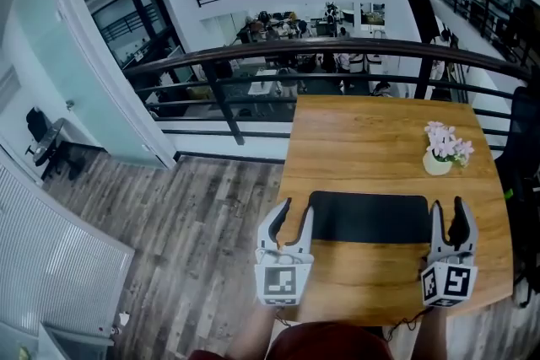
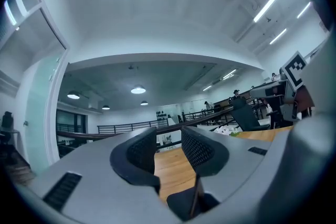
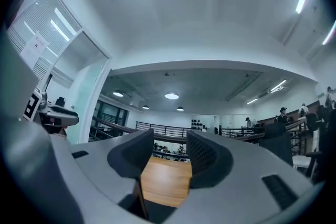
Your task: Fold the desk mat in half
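The black desk mat (image 1: 369, 217) lies flat on the wooden table (image 1: 371, 139), near its front edge. My left gripper (image 1: 295, 213) hovers at the mat's left end, and my right gripper (image 1: 449, 208) hovers at its right end. Both point away from me, roughly level. In the left gripper view the left gripper (image 2: 168, 147) has its jaws apart, and only bare table wood (image 2: 173, 168) shows between them. The right gripper (image 3: 170, 157) in its own view also has its jaws apart over bare wood. The mat is in neither gripper view.
A small white pot of pink flowers (image 1: 439, 158) stands on the table behind the mat's right end. A dark railing (image 1: 337, 55) runs past the table's far edge, with an office floor below. A dark chair (image 1: 525, 147) sits at the right.
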Available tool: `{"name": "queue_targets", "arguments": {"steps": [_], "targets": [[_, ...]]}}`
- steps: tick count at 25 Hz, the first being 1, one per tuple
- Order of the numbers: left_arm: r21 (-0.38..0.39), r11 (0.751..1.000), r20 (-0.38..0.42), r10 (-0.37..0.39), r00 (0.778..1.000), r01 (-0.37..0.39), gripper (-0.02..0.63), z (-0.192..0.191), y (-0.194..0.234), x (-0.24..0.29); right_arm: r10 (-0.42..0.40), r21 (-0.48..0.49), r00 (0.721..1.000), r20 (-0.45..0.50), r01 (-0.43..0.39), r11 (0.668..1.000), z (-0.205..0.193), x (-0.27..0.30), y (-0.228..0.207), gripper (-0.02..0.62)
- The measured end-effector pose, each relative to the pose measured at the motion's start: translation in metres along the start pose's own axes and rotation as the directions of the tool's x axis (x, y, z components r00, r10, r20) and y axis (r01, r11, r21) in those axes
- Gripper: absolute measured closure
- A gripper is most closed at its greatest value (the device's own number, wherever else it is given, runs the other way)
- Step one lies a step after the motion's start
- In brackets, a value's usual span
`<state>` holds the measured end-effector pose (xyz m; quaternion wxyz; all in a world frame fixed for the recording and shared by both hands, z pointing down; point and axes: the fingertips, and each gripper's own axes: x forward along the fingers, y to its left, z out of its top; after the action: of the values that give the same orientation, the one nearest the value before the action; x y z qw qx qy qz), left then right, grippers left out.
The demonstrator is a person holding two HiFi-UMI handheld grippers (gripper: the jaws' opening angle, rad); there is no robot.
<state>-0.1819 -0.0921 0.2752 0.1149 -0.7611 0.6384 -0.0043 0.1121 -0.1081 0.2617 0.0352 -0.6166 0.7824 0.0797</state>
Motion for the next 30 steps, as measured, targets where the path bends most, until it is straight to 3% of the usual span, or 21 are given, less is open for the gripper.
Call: {"name": "queue_targets", "arguments": {"steps": [10, 20, 25, 30], "targets": [[0.010, 1.000, -0.012, 0.017, 1.000, -0.017, 0.463, -0.004, 0.007, 0.002, 0.011, -0.012, 1.000, -0.012, -0.011, 1.000, -0.005, 0.004, 0.004, 0.399], [-0.031, 0.999, -0.023, 0.007, 1.000, -0.007, 0.566, -0.010, 0.008, 0.001, 0.028, -0.067, 1.000, 0.015, -0.027, 0.997, -0.007, 0.004, 0.016, 0.567], [-0.069, 0.998, -0.022, -0.017, 1.000, 0.016, 0.584, -0.009, 0.008, 0.000, 0.045, -0.063, 0.999, -0.005, -0.045, 0.997, -0.011, 0.008, 0.021, 0.584], [-0.045, 0.999, -0.005, -0.008, 1.000, 0.008, 0.584, -0.004, 0.011, 0.003, 0.042, -0.072, 0.999, -0.015, -0.043, 0.996, -0.009, 0.012, 0.022, 0.584]]}}
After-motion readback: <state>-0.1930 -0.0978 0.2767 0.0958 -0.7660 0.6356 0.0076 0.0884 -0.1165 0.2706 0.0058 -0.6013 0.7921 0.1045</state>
